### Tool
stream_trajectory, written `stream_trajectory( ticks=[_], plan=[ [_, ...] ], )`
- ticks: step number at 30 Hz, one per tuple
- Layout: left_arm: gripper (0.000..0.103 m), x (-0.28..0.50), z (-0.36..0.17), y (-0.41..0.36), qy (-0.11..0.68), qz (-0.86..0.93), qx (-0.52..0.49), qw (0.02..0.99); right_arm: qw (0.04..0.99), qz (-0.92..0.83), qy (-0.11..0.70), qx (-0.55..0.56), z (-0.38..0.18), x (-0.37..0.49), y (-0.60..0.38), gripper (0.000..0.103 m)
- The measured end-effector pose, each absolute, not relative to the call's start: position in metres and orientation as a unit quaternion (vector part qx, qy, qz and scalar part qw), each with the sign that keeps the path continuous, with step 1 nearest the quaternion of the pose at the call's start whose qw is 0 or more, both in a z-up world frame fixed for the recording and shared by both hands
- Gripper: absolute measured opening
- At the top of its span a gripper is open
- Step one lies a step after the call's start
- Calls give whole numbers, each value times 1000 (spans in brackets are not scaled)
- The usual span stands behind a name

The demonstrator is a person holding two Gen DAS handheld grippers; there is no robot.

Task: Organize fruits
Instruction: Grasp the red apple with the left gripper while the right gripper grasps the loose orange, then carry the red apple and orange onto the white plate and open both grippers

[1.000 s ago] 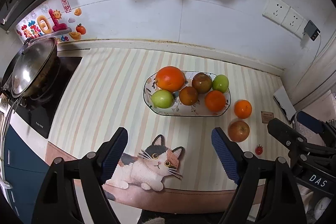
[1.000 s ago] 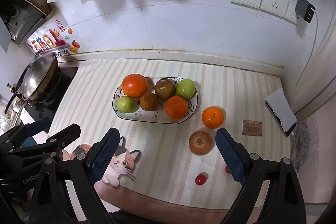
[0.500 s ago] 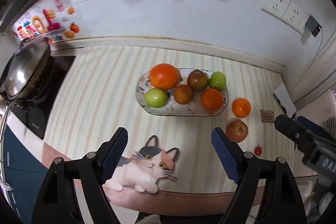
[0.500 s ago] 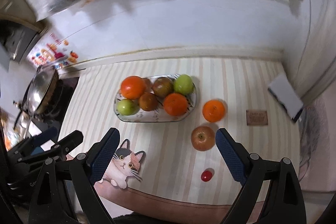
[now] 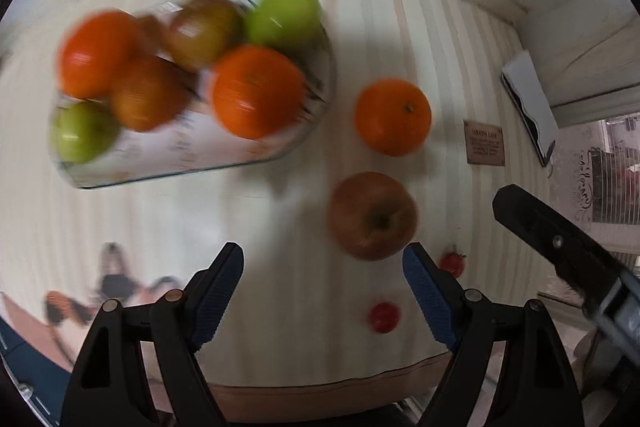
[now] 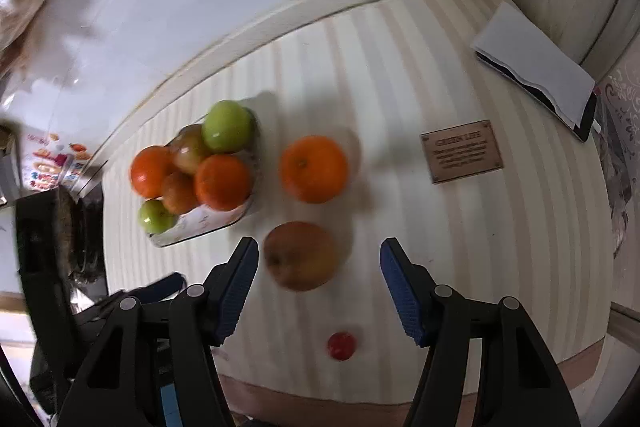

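R gripper [image 6: 318,275] above striped counter [image 6: 460,227], jaws just been closing but still parted, nothing between pads — brown apple [image 6: 301,255] lies just ahead of tips. L gripper [image 5: 322,287] jaws apart, empty. Loose orange [image 6: 313,169] beside fruit bowl [image 6: 208,221]; two small red fruits, one at [image 6: 341,345], nr counter edge.

Brown plaque [image 6: 461,151] on counter reads "GREEN LIFE"; rest illegible.
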State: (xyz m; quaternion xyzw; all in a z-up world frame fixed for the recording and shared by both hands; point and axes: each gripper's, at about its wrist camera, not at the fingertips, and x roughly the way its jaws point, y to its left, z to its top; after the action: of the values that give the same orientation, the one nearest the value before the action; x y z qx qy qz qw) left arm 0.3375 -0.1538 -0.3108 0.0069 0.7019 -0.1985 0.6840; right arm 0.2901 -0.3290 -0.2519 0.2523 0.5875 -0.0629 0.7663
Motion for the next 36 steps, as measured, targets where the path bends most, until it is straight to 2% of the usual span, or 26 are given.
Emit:
stream_trajectory(
  ticks=[7, 9, 10, 16, 23, 30, 36],
  plan=[
    [81, 345, -344, -194, 724, -210, 4, 657, 756, -87, 594, 259, -275, 296, -352, 66],
    [66, 345, -348, -200, 717, -210, 5, 665, 755, -91, 596, 258, -278, 297, -357, 66],
    [64, 345, -348, -203, 712, -211, 3, 670, 754, -92, 597, 258, -279, 298, -359, 66],
    [63, 335, -340, -201, 687, -200, 40, 697, 755, -87, 599, 255, -280, 311, -362, 66],
    [63, 319, -336, -132, 689, -155, 56, 706, 754, -49, 613, 231, -299, 351, -331, 66],
    [63, 320, -342, -73, 696, -85, 22, 712, 743, -30, 633, 217, -332, 387, -305, 66],
    [64, 327, -349, -53, 699, -69, -20, 711, 753, -19, 635, 173, -333, 390, -285, 64]
  ],
)
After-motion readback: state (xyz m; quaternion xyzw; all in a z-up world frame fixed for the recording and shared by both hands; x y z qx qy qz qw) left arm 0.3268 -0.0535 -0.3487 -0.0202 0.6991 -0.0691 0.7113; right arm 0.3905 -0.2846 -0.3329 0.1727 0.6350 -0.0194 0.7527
